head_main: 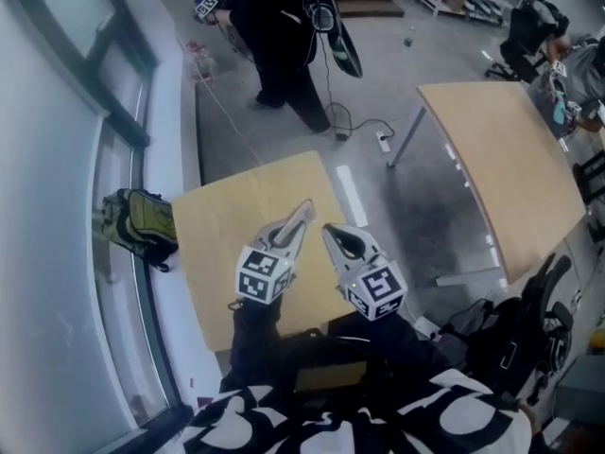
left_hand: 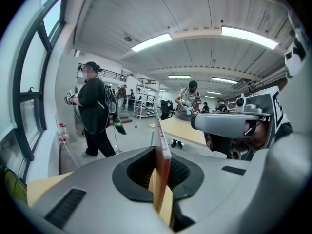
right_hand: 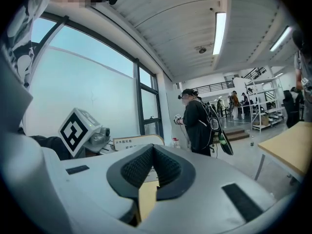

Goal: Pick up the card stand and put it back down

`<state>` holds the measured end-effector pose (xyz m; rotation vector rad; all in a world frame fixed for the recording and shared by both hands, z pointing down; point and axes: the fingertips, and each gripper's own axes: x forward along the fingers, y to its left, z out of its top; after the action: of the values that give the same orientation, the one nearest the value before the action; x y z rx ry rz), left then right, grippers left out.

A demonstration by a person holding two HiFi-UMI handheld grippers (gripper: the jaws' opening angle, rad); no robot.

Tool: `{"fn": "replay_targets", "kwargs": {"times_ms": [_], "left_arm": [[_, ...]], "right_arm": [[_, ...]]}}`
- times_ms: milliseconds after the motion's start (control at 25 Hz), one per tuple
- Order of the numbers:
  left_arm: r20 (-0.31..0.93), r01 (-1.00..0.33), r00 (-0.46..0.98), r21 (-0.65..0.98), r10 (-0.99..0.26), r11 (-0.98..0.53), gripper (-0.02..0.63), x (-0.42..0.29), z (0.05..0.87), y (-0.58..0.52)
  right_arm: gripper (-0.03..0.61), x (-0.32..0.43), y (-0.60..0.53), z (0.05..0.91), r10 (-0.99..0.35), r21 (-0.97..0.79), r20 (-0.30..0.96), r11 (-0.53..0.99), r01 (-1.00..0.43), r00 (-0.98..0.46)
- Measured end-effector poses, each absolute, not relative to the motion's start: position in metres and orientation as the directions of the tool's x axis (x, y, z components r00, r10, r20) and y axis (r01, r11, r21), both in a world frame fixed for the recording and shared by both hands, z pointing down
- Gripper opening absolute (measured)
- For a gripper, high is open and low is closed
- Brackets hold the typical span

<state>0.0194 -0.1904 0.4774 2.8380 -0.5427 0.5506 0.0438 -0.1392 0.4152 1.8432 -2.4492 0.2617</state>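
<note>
Over the small wooden table my left gripper is shut on the card stand, a thin flat plate that sticks out past the fingertips, lifted off the table. The left gripper view shows the stand edge-on as a reddish-brown strip clamped between the black pads. From the right gripper view its white printed face shows, with the left gripper behind it. My right gripper hovers just right of the left one, shut, with nothing held; its pads meet.
A green backpack lies by the window ledge at the left. A second, larger wooden table stands to the right. A person in black stands beyond the table, with a cable and power strip on the floor. Dark bags sit at the lower right.
</note>
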Motion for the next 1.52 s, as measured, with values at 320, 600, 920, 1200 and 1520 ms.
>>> {"fn": "replay_targets", "kwargs": {"times_ms": [320,600,920,1200,1520], "left_arm": [[0.278,-0.501,0.837,0.041,-0.472,-0.865,0.02,-0.003,0.428,-0.177],[0.168,-0.585,0.801,0.011,-0.575,-0.811,0.02,-0.022,0.393,-0.177],[0.126,-0.662,0.746,0.023,-0.654,-0.749,0.02,-0.044,0.378,-0.182],[0.121,-0.672,0.737,0.024,-0.665,-0.74,0.02,-0.048,0.38,-0.183],[0.117,-0.652,0.754,0.019,-0.646,-0.758,0.02,-0.041,0.382,-0.18]], "right_arm": [[0.018,0.034,-0.137,0.389,-0.96,-0.061,0.106,0.252,-0.966,-0.257],[0.018,0.028,-0.139,0.378,-0.965,-0.054,0.092,0.24,-0.969,-0.244],[0.018,0.02,-0.143,0.374,-0.966,-0.047,0.091,0.24,-0.97,-0.243],[0.018,0.015,-0.142,0.376,-0.969,-0.039,0.097,0.224,-0.974,-0.227],[0.018,0.015,-0.146,0.379,-0.965,-0.041,0.097,0.239,-0.97,-0.242]]}}
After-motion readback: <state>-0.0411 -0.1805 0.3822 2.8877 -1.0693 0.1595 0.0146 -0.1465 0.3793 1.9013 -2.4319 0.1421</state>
